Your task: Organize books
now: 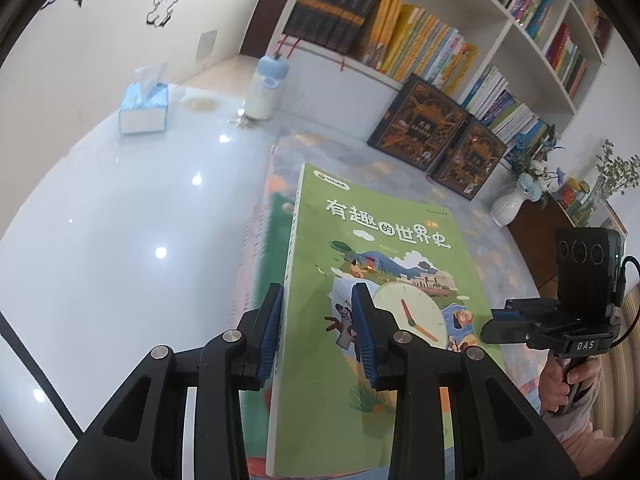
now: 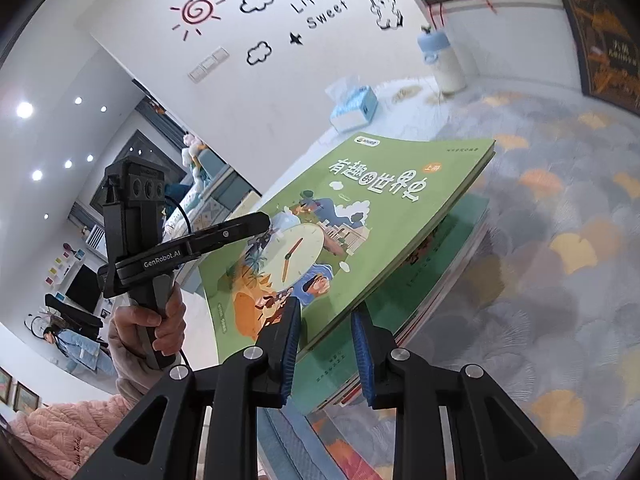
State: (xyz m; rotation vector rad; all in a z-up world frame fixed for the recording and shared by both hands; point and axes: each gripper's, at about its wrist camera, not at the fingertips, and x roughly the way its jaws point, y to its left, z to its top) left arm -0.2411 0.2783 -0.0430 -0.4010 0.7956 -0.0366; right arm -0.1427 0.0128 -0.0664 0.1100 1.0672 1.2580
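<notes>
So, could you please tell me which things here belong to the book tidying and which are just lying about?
Part of the job:
- green book, held by the left tool and right tool
- stack of books beneath it
- bookshelf

Just lying about:
- tissue box
- blue-capped bottle
- white vase

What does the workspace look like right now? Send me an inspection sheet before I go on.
Surface: glossy white tabletop, with a patterned grey mat under the books.
Job's things: green book lifted at a tilt above a stack of books; bookshelf behind, mostly full.
Clutter: tissue box, blue-capped bottle, white vase with flowers.
Grippers: left claw shut on the green book's spine side; right claw shut on its opposite edge.
Cables: black cable on the left claw's handle.
Surroundings: wall decals; a person sitting in the far room.
</notes>
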